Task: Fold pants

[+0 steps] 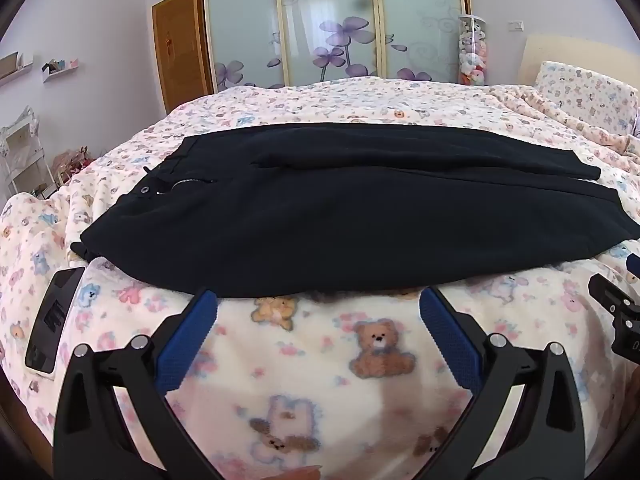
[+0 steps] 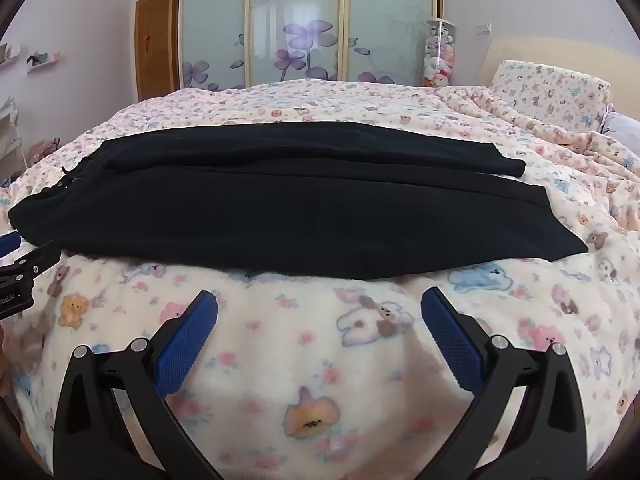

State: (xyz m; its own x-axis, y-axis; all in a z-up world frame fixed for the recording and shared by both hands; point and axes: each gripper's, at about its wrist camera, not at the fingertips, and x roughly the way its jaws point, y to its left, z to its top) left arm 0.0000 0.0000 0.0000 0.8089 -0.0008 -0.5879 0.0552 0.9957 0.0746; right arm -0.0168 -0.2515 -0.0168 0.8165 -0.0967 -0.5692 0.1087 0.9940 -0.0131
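Black pants (image 1: 340,216) lie flat across the bed, waistband with button and zipper at the left, leg ends at the right; the far leg lies partly over the near one. They also show in the right wrist view (image 2: 304,208). My left gripper (image 1: 318,306) is open and empty, just short of the pants' near edge toward the waist. My right gripper (image 2: 319,304) is open and empty, just short of the near edge toward the leg ends. The right gripper's body shows at the left wrist view's right edge (image 1: 618,312); the left gripper's body shows at the right wrist view's left edge (image 2: 20,276).
The bed has a teddy-bear print blanket (image 1: 320,360). A black phone (image 1: 54,318) lies on the blanket left of the left gripper. A pillow (image 2: 548,88) is at the far right. A wardrobe with frosted floral doors (image 1: 332,20) stands behind the bed.
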